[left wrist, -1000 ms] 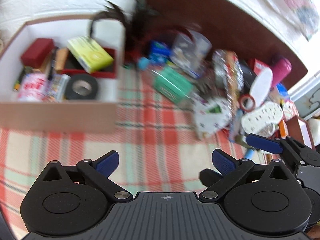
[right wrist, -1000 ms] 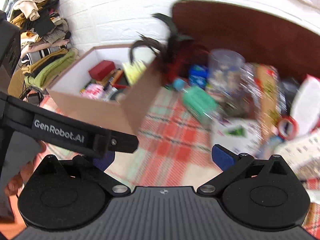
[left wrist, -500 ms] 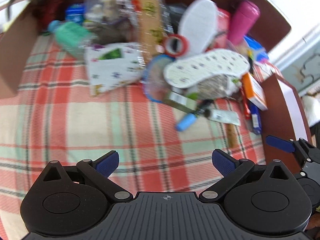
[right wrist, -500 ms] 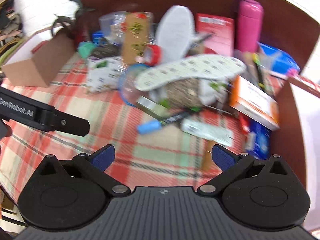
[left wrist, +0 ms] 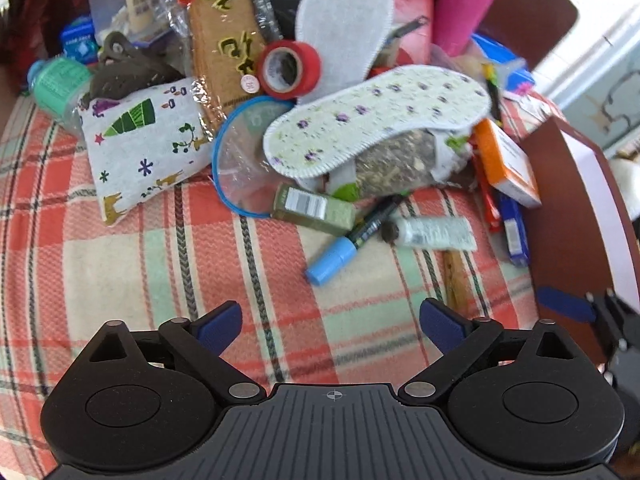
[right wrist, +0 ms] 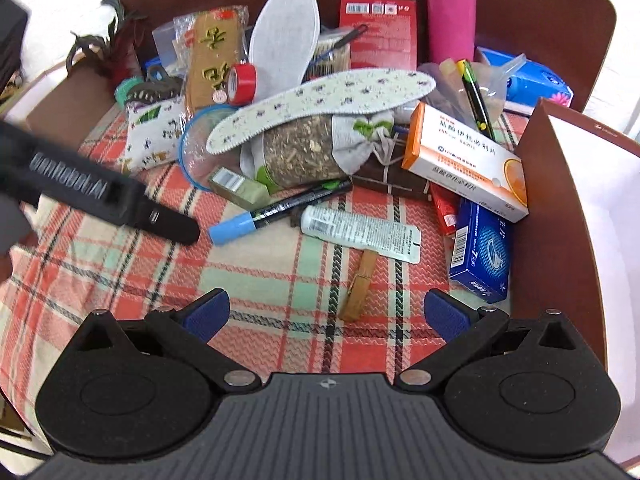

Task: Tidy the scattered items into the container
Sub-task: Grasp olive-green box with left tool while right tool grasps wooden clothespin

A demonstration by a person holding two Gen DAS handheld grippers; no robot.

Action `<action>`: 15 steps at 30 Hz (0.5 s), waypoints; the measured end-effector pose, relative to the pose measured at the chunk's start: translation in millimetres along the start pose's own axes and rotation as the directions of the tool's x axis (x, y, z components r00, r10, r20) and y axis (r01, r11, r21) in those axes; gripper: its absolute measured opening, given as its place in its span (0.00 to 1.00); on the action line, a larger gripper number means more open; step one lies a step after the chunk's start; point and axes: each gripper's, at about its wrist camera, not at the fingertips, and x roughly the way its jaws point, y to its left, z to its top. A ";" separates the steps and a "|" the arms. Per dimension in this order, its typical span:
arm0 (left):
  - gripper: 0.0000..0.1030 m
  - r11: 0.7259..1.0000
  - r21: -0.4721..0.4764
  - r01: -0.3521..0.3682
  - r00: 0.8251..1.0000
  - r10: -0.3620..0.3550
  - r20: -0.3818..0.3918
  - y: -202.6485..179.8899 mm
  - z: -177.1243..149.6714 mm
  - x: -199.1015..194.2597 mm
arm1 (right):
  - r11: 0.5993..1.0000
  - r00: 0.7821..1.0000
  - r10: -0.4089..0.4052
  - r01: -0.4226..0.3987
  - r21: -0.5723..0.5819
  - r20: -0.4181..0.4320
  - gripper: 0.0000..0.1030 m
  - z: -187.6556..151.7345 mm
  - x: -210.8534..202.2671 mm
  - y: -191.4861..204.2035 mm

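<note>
A heap of scattered items lies on the plaid cloth (left wrist: 120,264): a blue-capped marker (left wrist: 352,240) (right wrist: 276,212), a white tube (right wrist: 360,228), a wooden clothespin (right wrist: 360,284), a floral insole (right wrist: 320,104), red tape (left wrist: 290,69), an orange-and-white medicine box (right wrist: 464,160) and a blue box (right wrist: 480,248). My left gripper (left wrist: 330,326) hovers open, nothing in it, just short of the marker. Over the clothespin, my right gripper (right wrist: 326,314) also stands open and holds nothing. The cardboard box (right wrist: 68,96) shows only as a brown side at far left.
A brown board wall (right wrist: 552,216) runs along the right and back of the cloth. A pink bottle (right wrist: 452,8), a red box (right wrist: 378,32) and a printed pouch (left wrist: 144,140) sit in the pile. The left tool's arm (right wrist: 100,196) crosses the right wrist view.
Both grippers swung right, away from the cardboard box of sorted items, and now face the pile. Both stayed open and hold nothing.
</note>
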 end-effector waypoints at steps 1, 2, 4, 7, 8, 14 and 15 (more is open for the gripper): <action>0.95 1.000 -0.009 -0.005 1.000 0.005 0.003 0.2 3.8 3.6 | 1.000 1.000 0.002 -0.002 -0.005 -0.009 1.00 0.1 2.6 -1.0; 0.94 1.000 -0.016 -0.009 1.000 0.009 0.007 -0.1 7.7 7.0 | 1.000 1.000 0.003 -0.003 -0.009 -0.017 1.00 0.3 5.0 -1.9; 0.94 0.999 -0.029 -0.018 1.000 0.019 0.014 -0.6 15.4 13.9 | 1.000 1.000 0.004 -0.005 -0.018 -0.029 1.00 1.3 9.2 -4.3; 0.93 0.999 -0.022 -0.029 0.999 0.030 0.023 -4.9 26.1 24.1 | 1.000 0.999 0.005 -0.006 -0.028 -0.050 1.00 4.1 16.5 -7.4; 0.93 0.999 -0.012 -0.032 0.999 0.032 0.026 -6.9 29.1 27.3 | 0.999 0.998 0.005 -0.007 -0.032 -0.057 1.00 5.6 19.2 -8.7; 0.92 0.999 0.001 -0.036 0.999 0.036 0.009 -10.4 45.5 48.6 | 0.998 0.996 0.024 -0.029 -0.050 -0.090 1.00 15.8 37.7 -13.7; 0.91 0.999 0.003 -0.039 0.999 0.039 0.006 -10.5 47.6 51.6 | 0.998 0.995 0.028 -0.033 -0.050 -0.098 1.00 17.1 41.1 -14.4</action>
